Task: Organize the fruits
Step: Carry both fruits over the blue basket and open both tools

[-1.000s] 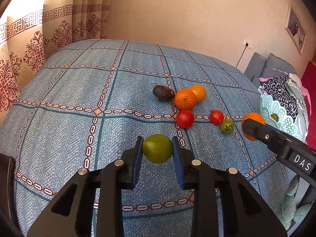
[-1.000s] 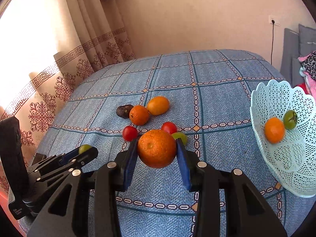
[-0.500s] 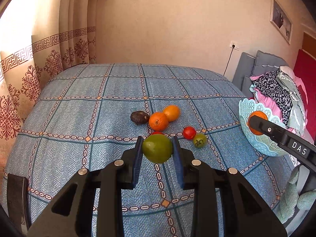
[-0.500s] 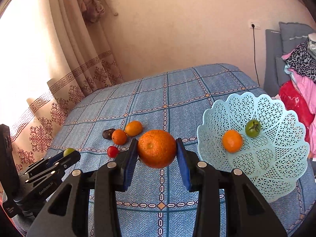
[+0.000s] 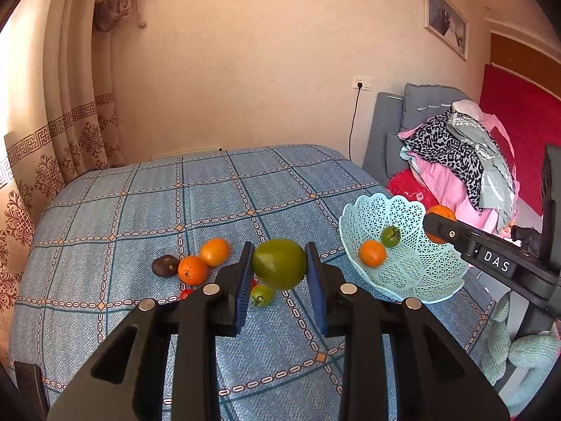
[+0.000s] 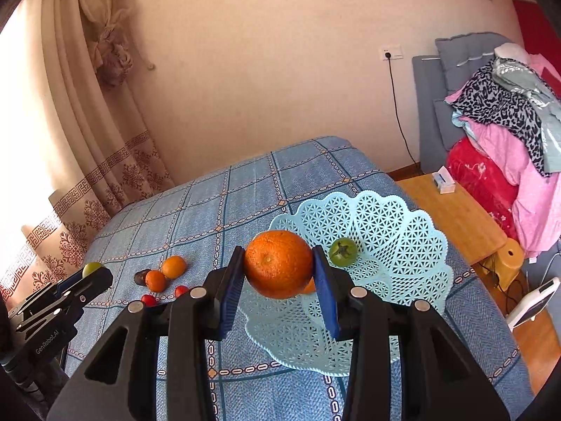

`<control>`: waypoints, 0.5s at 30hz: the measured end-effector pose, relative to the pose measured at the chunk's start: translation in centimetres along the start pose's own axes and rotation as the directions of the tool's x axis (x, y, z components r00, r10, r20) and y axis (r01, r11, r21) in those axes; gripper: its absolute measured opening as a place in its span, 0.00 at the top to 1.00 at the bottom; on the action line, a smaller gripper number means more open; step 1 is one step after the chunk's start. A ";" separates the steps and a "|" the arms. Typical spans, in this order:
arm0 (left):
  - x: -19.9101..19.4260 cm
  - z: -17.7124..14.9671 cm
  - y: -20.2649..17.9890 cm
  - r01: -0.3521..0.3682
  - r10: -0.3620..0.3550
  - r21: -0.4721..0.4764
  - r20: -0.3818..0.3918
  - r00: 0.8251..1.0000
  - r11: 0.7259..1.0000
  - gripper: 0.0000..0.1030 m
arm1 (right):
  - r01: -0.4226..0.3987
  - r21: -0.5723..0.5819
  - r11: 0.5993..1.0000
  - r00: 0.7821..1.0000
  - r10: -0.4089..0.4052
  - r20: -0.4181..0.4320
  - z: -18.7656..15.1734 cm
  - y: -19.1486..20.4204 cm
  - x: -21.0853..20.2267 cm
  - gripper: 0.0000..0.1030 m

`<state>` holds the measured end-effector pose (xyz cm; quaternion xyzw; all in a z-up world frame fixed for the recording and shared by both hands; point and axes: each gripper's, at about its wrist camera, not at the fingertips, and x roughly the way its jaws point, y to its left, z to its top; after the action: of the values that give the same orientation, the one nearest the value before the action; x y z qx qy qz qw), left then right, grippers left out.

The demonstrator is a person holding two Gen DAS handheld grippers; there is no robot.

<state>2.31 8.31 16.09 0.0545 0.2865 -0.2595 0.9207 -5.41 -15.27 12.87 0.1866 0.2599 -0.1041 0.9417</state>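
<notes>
Two pairs of tongs are each carrying one fruit above the bed point(image 5: 105, 217). Our left tongs point(image 5: 279, 266) pinch a green fruit point(image 5: 278, 263) between their blue pads, and our right tongs point(image 6: 278, 266) pinch a large orange point(image 6: 278, 263) the same way.

In the right wrist view, the large orange hangs over the near left part of the pale blue lattice basket point(image 6: 413, 280), which sits on the blue checked bedspread just ahead of the right tongs. A green tomato point(image 6: 343, 251) lies in the basket just right of the clamped orange, and a sliver of a small orange point(image 6: 309, 286) shows below and behind it, also in the basket.

In the left wrist view, the basket point(image 5: 438, 277) is ahead and to the right of the left tongs, and we see the right tongs point(image 5: 434, 226) reaching in over its right rim. To the left of the left tongs, three fruits lie close together on the bedspread: a dark avocado point(image 5: 164, 265), an orange point(image 5: 192, 270) touching it, and a paler orange point(image 5: 215, 252) just behind. Directly below the held green fruit lies a second green tomato point(image 5: 261, 295). A bit of red tomato point(image 5: 186, 293) peeks out beside the left finger.
</notes>
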 end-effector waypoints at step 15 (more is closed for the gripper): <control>5.3 0.8 -7.2 0.212 -0.205 0.068 -0.106 0.973 0.975 0.71 | 0.119 0.101 0.988 0.993 -0.116 -0.031 0.3 -5.6 1.1 0.62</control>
<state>2.79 -0.44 14.19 0.0731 0.3253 -0.3628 0.8702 -6.00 -20.61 10.90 0.2203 0.2763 -0.1702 0.9199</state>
